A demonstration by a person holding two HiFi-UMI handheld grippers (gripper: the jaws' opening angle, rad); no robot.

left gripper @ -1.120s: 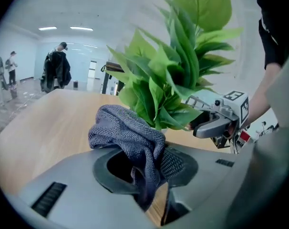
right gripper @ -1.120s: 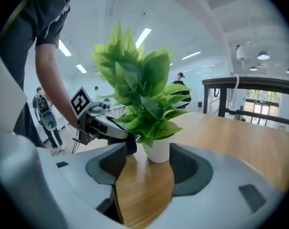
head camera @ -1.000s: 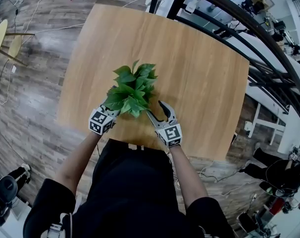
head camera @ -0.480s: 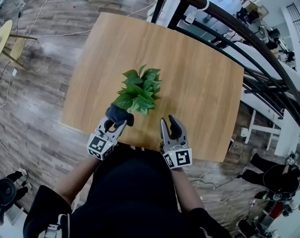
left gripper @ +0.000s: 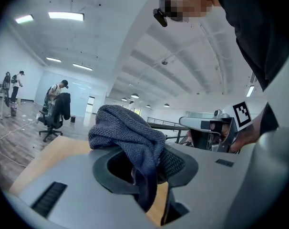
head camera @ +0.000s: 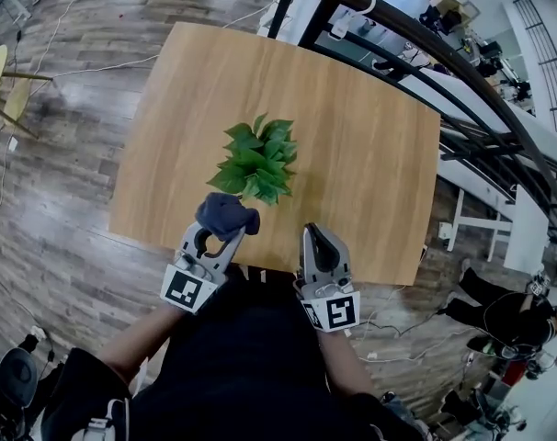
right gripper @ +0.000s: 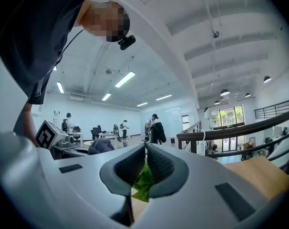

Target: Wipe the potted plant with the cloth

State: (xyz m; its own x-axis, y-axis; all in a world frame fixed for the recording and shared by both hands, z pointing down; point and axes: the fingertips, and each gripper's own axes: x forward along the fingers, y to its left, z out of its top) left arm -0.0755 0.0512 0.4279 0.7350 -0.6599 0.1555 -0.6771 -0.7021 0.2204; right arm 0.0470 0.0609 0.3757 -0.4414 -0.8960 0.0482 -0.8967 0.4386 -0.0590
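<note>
Both claws are now sitting back at the near edge of the surface (head camera: 370,145), clear of the potted plant (head camera: 255,162) — a second ago they were pressed against its near foliage, one on each side.

Current state:
- The jaws of the left claw (head camera: 221,231) are clamping a dark blue-grey cloth (head camera: 227,213). In the left gripper view the cloth is bunching above the tips and trailing down between them.
- The jaws of the right claw (head camera: 313,232) are resting together and holding nothing. The green showing through their slit in the right gripper view is foliage lying beyond them, not in the grip.
- The potted plant is standing near the middle of the surface, slightly toward the near left, apart from both claws.

Risks from here:
- Nothing is steadying the plant. A firm stroke with the cloth is likely to be sliding it across the surface or tipping it.
- The cloth is being held as a wad, not spread. Only a small face may be meeting the leaves, leaving parts unwiped — and the loose tail may be snagging a stem.
- The leaves are looking thin and flexible, so heavy pressure may be bending or tearing them.

Other differences from a second ago:
- The right claw's jaws were spread wide beside the plant.
- The cloth was hidden under the leaves and is now showing plainly.
- The plant is keeping its place on the surface.
</note>
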